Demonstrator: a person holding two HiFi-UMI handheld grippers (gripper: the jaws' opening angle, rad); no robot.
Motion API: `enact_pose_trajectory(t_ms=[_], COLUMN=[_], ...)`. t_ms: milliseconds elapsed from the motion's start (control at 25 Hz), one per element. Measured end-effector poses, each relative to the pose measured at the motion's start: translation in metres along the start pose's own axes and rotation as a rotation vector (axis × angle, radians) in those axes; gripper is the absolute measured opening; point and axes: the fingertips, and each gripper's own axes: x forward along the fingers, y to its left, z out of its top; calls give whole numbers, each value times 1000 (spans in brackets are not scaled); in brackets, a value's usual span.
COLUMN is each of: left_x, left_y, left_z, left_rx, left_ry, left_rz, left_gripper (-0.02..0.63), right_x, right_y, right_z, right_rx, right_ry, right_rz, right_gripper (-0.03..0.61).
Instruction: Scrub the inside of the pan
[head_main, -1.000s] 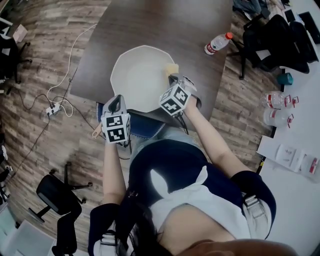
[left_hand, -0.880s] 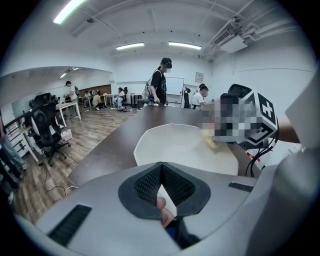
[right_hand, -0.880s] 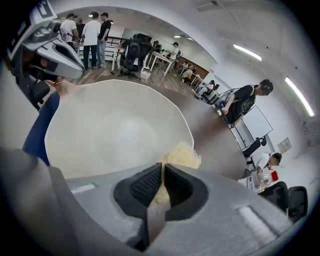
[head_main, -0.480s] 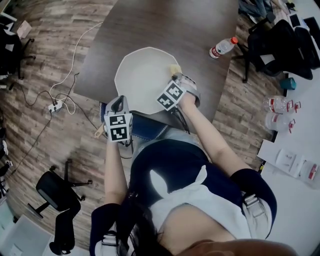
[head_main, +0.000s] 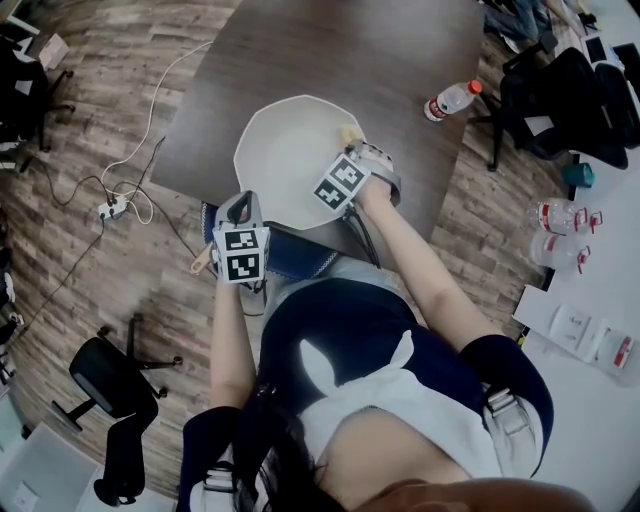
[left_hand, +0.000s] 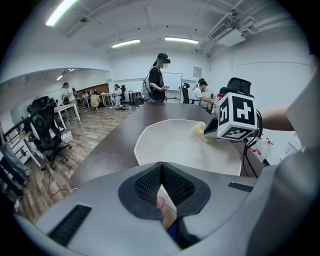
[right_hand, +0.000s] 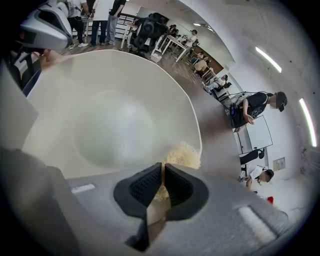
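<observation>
Currently: scrubbing step in hand, judged to be at or near its start. The pan (head_main: 285, 150) sits on the desk (head_main: 330, 50) close to its near edge, open side up. Its inside looks uniformly pale in both gripper views, with no visible residue.

Right gripper (head_main: 355, 150): fingers (right_hand: 145, 185) closed on a yellow scrubber (right_hand: 182, 155), most of which sticks out beyond the tips. The scrubber is at the pan's right rim, on or just inside the wall. Contact with the surface cannot be confirmed from these views.

Left gripper (head_main: 237, 205): fingers (left_hand: 145, 185) shut on what reads as the tan handle (left_hand: 162, 205) at the near side of the pan. The handle end pokes out past the gripper toward the desk's near edge. Judged role: bracing the pan.

Relative to the right fingers, the pan floor lies ahead and to the left, lower than the scrubber. The rim runs just beside the fingertips on the right.

Next move calls for:
- pressing the scrubber down the wall onto the floor of the pan;
- sweeping across the middle with steady pressure;
- keeping the left hold firm so the pan does not slide or tip off the near edge.
</observation>
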Motion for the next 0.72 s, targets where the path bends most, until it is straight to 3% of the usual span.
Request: enact_pose_trajectory(t_ms=[720], left_x=[3], left_y=[3], left_z=[4], left_rx=[-9], left_ry=[-5], left_rz=[15], left_gripper=[5], right_x=[20], right_y=[-17], right_z=[20], right_rx=[-139], right_ry=[-5], right_rz=[0], right_gripper=[18])
